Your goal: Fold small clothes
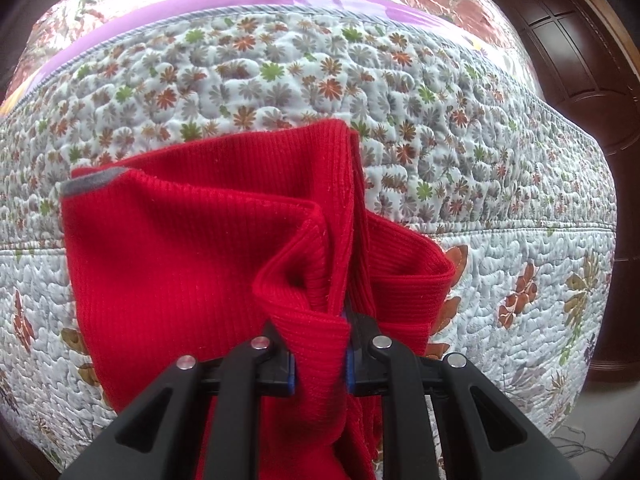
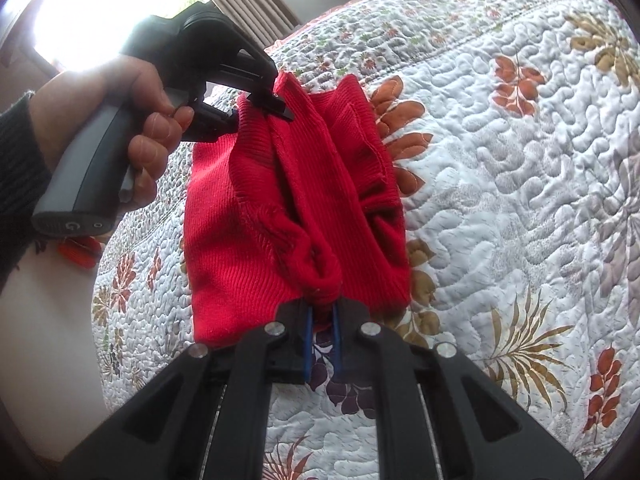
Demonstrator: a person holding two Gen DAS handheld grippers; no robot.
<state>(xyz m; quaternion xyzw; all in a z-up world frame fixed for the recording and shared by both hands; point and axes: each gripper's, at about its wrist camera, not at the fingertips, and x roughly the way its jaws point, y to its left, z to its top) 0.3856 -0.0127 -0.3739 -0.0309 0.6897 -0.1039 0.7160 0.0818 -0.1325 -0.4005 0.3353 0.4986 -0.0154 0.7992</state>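
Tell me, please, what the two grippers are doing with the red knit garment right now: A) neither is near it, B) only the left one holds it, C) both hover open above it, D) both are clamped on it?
D: the left gripper pinches a bunched fold of the red knit garment, and the right gripper grips another edge above the floral quilt.

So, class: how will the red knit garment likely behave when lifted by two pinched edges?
The red knit garment probably flops: it bunches between left gripper and right gripper. Ribbed cloth likely grips the quilt rather than sliding.
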